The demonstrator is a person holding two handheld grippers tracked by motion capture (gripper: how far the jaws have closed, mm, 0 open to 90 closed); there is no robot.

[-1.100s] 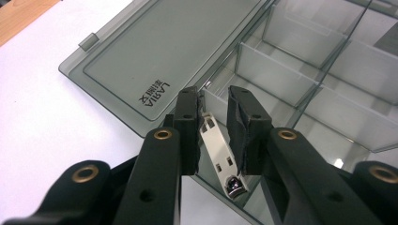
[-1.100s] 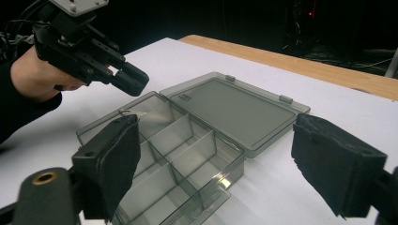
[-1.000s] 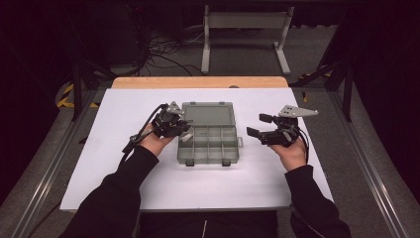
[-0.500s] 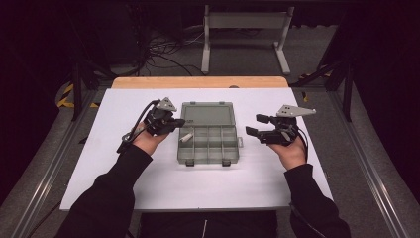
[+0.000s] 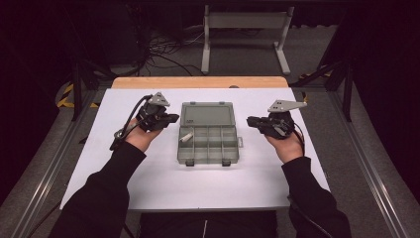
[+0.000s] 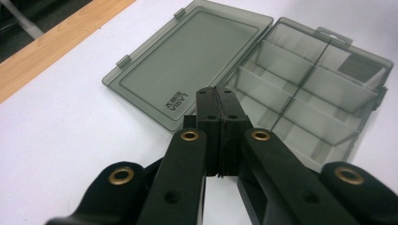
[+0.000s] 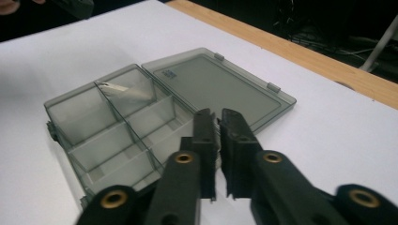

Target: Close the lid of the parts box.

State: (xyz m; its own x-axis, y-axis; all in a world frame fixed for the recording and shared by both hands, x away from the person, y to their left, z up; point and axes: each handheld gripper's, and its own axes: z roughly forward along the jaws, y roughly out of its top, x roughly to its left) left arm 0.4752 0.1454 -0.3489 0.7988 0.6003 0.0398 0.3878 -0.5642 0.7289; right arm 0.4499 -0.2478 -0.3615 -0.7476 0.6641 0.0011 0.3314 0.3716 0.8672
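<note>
Up close, right gripper view shows white piece (image 7: 123, 90) in box (image 7: 84, 136).

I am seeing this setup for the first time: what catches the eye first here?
The smoky translucent plastic compartment box lies open at the middle of the white table, its flat lid folded back toward the far edge. One small pale piece lies in a compartment on the box's left side. A hand-held black gripper flanks it on either side, left gripper and right gripper, both empty.
</note>
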